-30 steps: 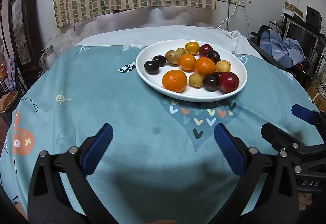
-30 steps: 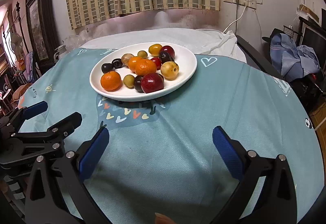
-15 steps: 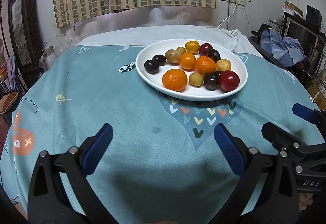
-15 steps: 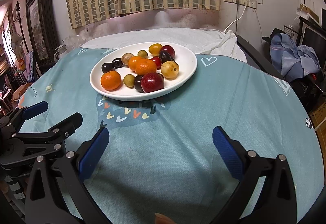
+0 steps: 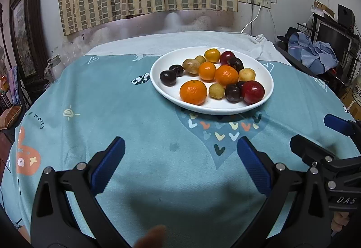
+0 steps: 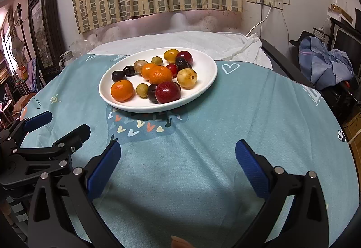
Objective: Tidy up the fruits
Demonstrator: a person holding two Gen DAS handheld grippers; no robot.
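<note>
A white oval plate [image 5: 266, 76] [image 6: 207, 67] sits on the teal tablecloth, holding several fruits: oranges [image 5: 193, 92] [image 6: 121, 90], dark plums [image 5: 168, 78], red plums [image 5: 253, 92] [image 6: 168, 92] and small yellow fruits [image 6: 187, 78]. My left gripper [image 5: 180, 146] is open and empty, low over the cloth, short of the plate. My right gripper [image 6: 177, 148] is open and empty too, also short of the plate. Each gripper shows at the edge of the other's view [image 5: 315, 141] [image 6: 58, 128].
The teal cloth [image 5: 112, 101] covers a round table, with a white sheet [image 6: 203, 40] at its far side. A wall with a curtain stands behind. Clothes and a monitor [image 5: 331, 38] are at the right, furniture at the left.
</note>
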